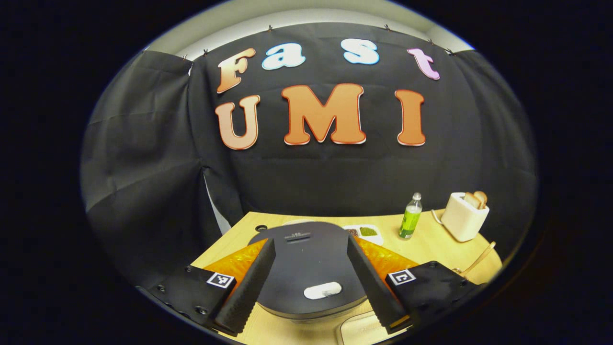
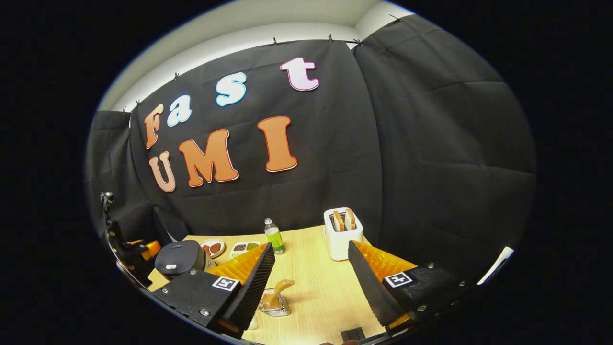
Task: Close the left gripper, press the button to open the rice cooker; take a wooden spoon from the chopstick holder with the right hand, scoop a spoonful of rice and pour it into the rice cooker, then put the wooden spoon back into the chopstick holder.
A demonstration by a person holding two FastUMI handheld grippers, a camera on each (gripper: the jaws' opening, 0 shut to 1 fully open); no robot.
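Note:
The dark rice cooker (image 1: 306, 268) stands close below my left gripper (image 1: 311, 240), its lid down and its white button (image 1: 323, 290) facing me. That gripper is open, one finger on each side of the lid. In the right gripper view the cooker (image 2: 179, 258) sits at the table's far left, with the left gripper (image 2: 131, 251) beside it. A wooden spoon (image 2: 282, 286) stands in the wire chopstick holder (image 2: 274, 306), just in front of my right gripper (image 2: 310, 245), which is open and holds nothing.
A cream toaster (image 2: 341, 235) with bread slices stands at the back of the wooden table (image 2: 316, 287). A green bottle (image 2: 274, 237) and two dishes of grains (image 2: 245, 247) stand between it and the cooker. A pale flat object (image 1: 364, 330) lies at the table's near edge.

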